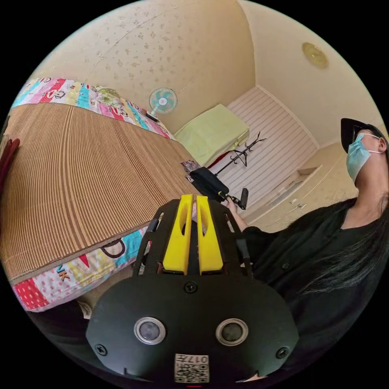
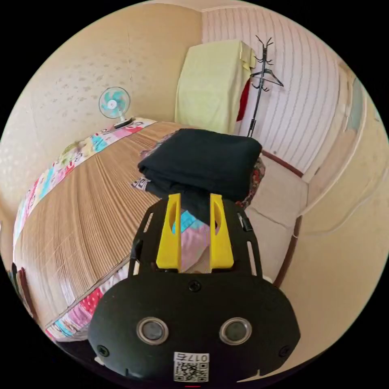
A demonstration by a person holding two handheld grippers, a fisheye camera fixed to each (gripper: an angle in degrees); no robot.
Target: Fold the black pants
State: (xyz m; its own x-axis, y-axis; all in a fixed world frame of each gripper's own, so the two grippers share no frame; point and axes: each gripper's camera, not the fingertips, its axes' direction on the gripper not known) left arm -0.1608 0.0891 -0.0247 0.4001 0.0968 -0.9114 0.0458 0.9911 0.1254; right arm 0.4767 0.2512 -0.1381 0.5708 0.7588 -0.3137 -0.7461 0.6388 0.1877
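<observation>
Right tongs point(image 2: 195, 198) gape beside folded black pants point(image 2: 202, 162), lower layers hidden.

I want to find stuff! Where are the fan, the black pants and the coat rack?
fan point(image 2: 114, 101): right gripper view, its blades.
black pants point(image 2: 202, 162): right gripper view, top of the folded stack.
coat rack point(image 2: 259, 77): right gripper view, its pole.

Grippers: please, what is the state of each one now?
Left gripper: shut, holding nothing.
Right gripper: open, empty, near the folded black pants.
</observation>
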